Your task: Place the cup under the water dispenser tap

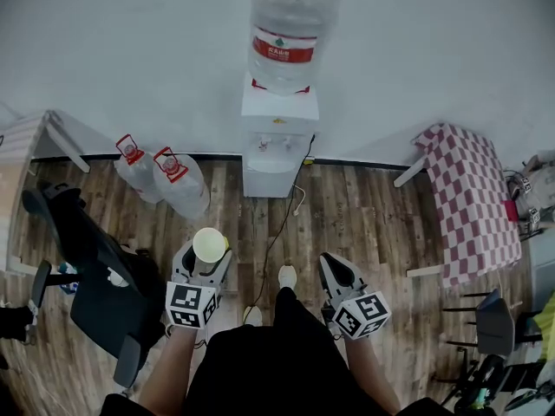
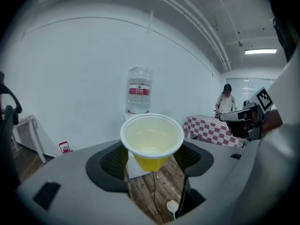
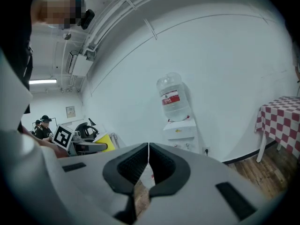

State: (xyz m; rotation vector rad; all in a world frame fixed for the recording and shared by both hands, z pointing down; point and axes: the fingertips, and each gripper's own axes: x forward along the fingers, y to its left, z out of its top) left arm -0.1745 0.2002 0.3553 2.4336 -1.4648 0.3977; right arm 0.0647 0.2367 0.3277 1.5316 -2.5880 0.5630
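My left gripper [image 1: 206, 254] is shut on a yellow cup [image 1: 210, 244] with a white rim, held upright at mid-height. In the left gripper view the cup [image 2: 152, 142] sits between the two grey jaws and looks empty inside. The white water dispenser [image 1: 277, 141] stands against the far wall with a large clear bottle [image 1: 289, 26] on top; its taps [image 1: 277, 145] face me, some way ahead of the cup. The dispenser [image 3: 180, 131] also shows beyond my right gripper [image 3: 148, 150], whose jaws meet with nothing between them. In the head view the right gripper [image 1: 340, 276] hangs right of the cup.
Two spare water bottles [image 1: 165, 180] stand on the wood floor left of the dispenser. A black office chair [image 1: 82, 258] is at my left. A table with a checked cloth [image 1: 468, 198] stands at the right. A cable [image 1: 282, 232] runs across the floor from the dispenser.
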